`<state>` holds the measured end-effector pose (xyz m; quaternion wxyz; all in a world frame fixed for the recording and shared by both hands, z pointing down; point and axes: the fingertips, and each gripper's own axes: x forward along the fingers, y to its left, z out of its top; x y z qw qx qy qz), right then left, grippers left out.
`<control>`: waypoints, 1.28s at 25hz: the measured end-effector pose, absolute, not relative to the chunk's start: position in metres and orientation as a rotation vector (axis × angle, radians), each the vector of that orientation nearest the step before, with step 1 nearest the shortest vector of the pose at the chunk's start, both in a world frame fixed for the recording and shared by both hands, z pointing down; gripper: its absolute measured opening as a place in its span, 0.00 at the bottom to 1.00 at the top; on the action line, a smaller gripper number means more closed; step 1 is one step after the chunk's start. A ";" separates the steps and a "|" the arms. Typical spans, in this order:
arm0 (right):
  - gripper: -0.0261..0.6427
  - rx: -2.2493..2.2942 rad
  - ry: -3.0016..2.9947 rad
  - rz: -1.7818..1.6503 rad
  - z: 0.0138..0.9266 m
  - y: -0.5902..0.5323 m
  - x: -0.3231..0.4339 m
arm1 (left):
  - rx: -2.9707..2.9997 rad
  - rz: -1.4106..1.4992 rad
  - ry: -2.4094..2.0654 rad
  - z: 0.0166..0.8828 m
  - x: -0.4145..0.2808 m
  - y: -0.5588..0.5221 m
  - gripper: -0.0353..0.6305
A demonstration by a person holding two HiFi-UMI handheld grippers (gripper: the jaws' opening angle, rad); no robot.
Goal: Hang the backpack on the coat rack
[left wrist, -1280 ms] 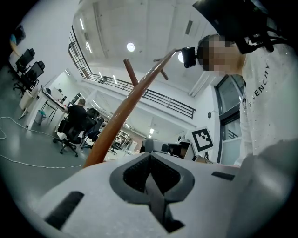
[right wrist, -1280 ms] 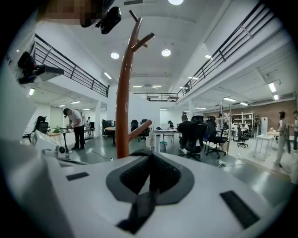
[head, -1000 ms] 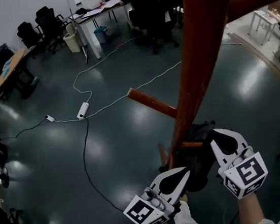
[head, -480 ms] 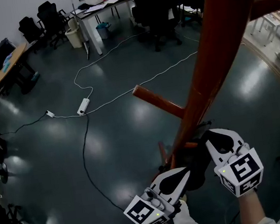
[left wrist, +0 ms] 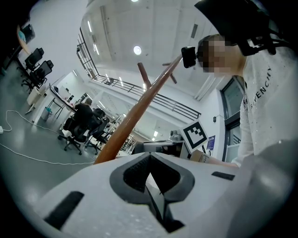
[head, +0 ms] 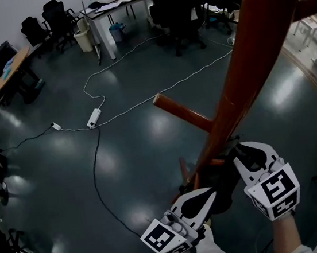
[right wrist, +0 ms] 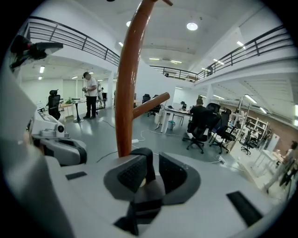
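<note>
The red-brown coat rack pole (head: 238, 72) rises through the head view, with a peg (head: 183, 113) sticking out to the left. The black backpack (head: 221, 181) hangs against the pole low down, between both grippers. My right gripper (head: 238, 152) is at the backpack's top. Its jaws are opening, and a black strap (right wrist: 148, 160) runs up between the pads with a gap showing on its right side. My left gripper (head: 211, 197) is beside the backpack's lower left. In the left gripper view its pads (left wrist: 139, 169) meet with nothing between them, and the pole (left wrist: 135, 118) slants behind.
A power strip (head: 93, 121) and long cables lie on the dark floor to the left. Desks, office chairs and a bin (head: 83, 43) stand at the back, where a person (head: 171, 5) sits. Another person (right wrist: 91, 95) stands far off.
The right gripper's jaws have parted around the strap and the gripper has dipped slightly. The left gripper has stayed put.
</note>
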<state>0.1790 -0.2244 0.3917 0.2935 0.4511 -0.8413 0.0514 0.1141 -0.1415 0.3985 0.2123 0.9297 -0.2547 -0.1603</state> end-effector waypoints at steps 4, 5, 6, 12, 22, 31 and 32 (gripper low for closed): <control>0.14 1.153 -2.187 0.081 0.391 -0.221 0.178 | 2.570 -0.445 -0.702 0.397 0.114 -0.141 0.07; 0.15 1.144 -2.180 0.078 0.392 -0.220 0.178 | 2.571 -0.444 -0.706 0.399 0.113 -0.141 0.07; 0.16 1.136 -2.175 0.079 0.393 -0.220 0.178 | 2.574 -0.443 -0.710 0.401 0.113 -0.141 0.07; 0.17 1.097 -2.142 0.062 0.394 -0.216 0.175 | 2.580 -0.447 -0.713 0.401 0.110 -0.140 0.07; 0.21 0.934 -1.974 -0.087 0.392 -0.214 0.170 | 2.563 -0.452 -0.721 0.400 0.099 -0.138 0.07; 0.21 0.735 -1.849 -0.200 0.398 -0.213 0.159 | 2.559 -0.463 -0.726 0.402 0.094 -0.141 0.07; 0.21 0.742 -1.874 -0.196 0.394 -0.214 0.156 | 2.555 -0.463 -0.724 0.401 0.094 -0.142 0.07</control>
